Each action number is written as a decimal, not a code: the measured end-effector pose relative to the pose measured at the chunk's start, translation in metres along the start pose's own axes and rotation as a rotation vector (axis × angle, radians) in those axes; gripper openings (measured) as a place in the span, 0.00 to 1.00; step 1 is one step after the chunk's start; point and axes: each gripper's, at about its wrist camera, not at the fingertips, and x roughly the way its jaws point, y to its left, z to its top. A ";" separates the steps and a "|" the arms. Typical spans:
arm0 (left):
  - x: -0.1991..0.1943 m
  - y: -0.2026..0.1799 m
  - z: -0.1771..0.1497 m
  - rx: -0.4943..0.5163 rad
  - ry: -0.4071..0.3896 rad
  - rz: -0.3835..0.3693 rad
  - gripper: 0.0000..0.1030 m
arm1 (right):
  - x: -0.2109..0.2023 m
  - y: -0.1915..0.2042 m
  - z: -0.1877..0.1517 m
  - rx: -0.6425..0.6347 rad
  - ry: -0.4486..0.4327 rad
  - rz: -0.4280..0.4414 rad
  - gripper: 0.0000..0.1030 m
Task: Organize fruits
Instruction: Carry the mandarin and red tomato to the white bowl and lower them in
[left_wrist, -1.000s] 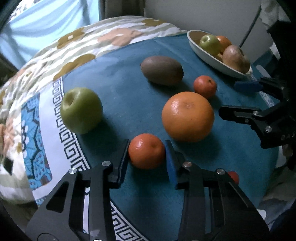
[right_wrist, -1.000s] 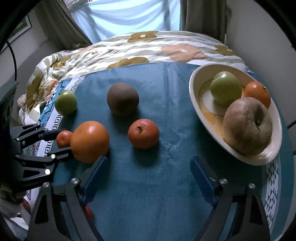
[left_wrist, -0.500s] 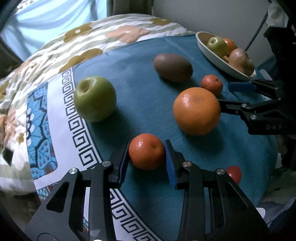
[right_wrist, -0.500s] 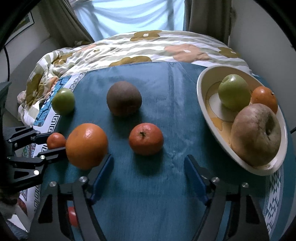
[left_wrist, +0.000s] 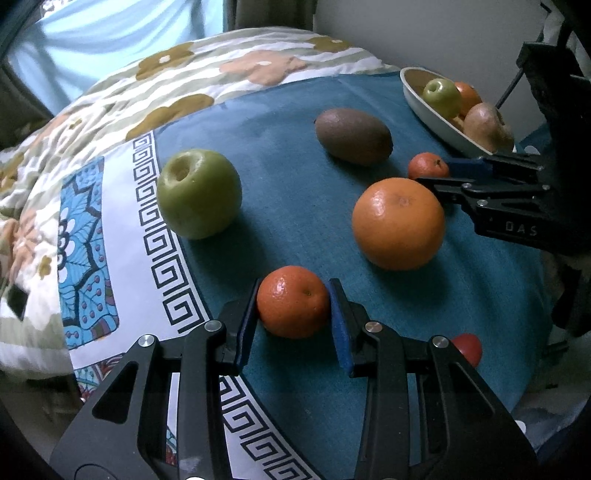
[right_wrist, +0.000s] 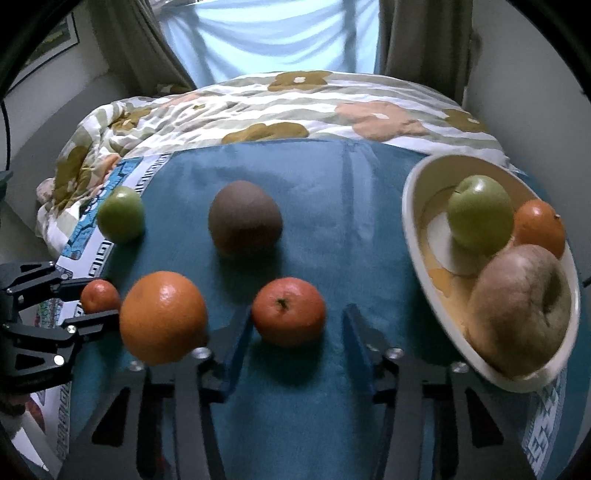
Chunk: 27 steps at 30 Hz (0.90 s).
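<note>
My left gripper (left_wrist: 293, 308) is shut on a small tangerine (left_wrist: 292, 301), just above the blue cloth; it also shows in the right wrist view (right_wrist: 99, 296). My right gripper (right_wrist: 295, 328) is open, its jaws either side of a second tangerine (right_wrist: 289, 312) without touching it. A big orange (left_wrist: 398, 223) lies between the two grippers. A green apple (left_wrist: 199, 193) and a brown kiwi (left_wrist: 352, 136) lie farther back. A cream bowl (right_wrist: 413, 218) at the right holds a green apple (right_wrist: 480, 217), an orange fruit (right_wrist: 540, 226) and a brown fruit (right_wrist: 519, 310).
The blue cloth (right_wrist: 332, 192) lies over a flowered quilt (right_wrist: 295, 107) on a bed. A small red object (left_wrist: 469, 348) sits at the cloth's near edge. A wall stands behind the bowl, curtains and a window at the back.
My left gripper has lifted and drawn back to the left with the tangerine. My right gripper has moved forward around the second tangerine, beside the big orange.
</note>
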 end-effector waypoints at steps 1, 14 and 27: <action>-0.001 0.000 0.000 -0.004 -0.003 0.002 0.39 | -0.001 0.001 0.000 -0.008 -0.004 -0.009 0.36; -0.040 -0.006 0.008 -0.068 -0.056 0.031 0.39 | -0.036 -0.006 0.010 -0.005 -0.042 0.007 0.35; -0.093 -0.044 0.044 -0.127 -0.143 0.067 0.39 | -0.107 -0.043 0.019 -0.012 -0.091 0.025 0.35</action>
